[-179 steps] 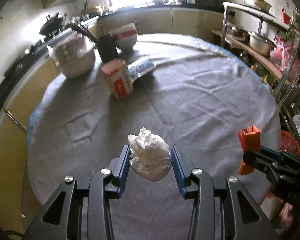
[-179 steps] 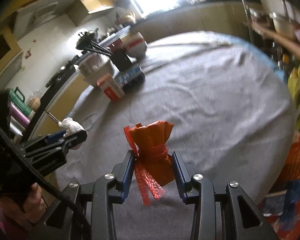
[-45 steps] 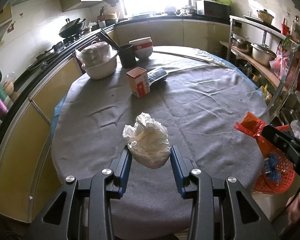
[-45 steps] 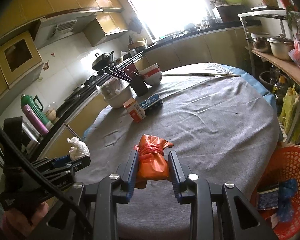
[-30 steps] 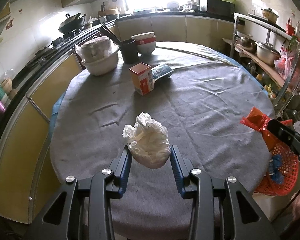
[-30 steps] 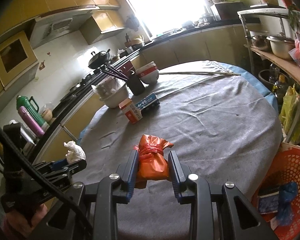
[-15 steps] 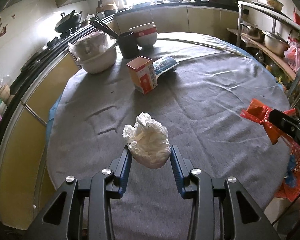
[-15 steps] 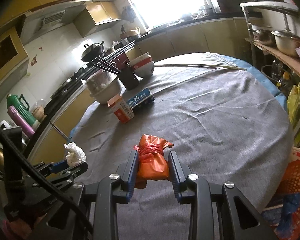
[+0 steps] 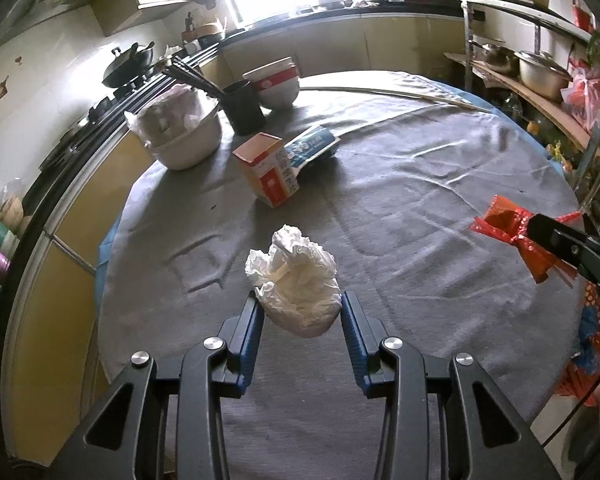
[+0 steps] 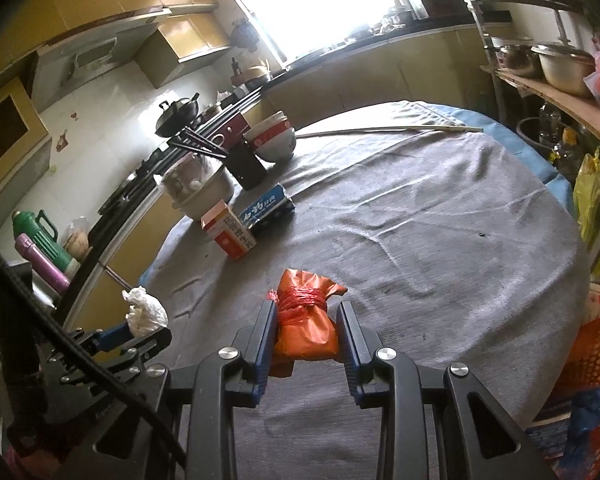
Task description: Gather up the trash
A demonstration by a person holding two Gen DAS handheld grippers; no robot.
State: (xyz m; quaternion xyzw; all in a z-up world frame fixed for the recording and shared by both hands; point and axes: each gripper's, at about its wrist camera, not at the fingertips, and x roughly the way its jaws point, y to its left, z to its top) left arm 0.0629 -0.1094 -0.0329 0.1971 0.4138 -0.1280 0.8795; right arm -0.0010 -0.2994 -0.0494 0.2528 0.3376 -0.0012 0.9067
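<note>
A: Trash in both grippers. The left gripper (image 9: pixel 302 312) has its fingers (image 9: pixel 252 320) pinching a crumpled white tissue wad (image 9: pixel 296 284), held above the grey-clothed bench (image 9: pixel 420 208).

B: And the right gripper (image 10: pixel 305 326)?

A: Its fingers (image 10: pixel 267 328) are pinching an orange bag (image 10: pixel 304 328) tied round the neck with red string, also above the bench.

B: What does one view give that the other lacks?

A: The right wrist view shows the green flask (image 10: pixel 40 240) and purple bottle (image 10: pixel 40 264) at nine o'clock. Only the left view shows the bag's far end, flared like a bow (image 9: pixel 504 220) at three o'clock.

B: Anything else on the bench?

A: At twelve o'clock of the wad, an orange-and-white carton (image 9: pixel 268 170), a blue packet (image 9: pixel 312 146) touching it, a white pot (image 9: pixel 180 136), a black cup (image 9: pixel 242 108) and stacked bowls (image 9: pixel 276 84). An orange basket (image 10: pixel 592 356) sits at four o'clock, below the bench edge.
</note>
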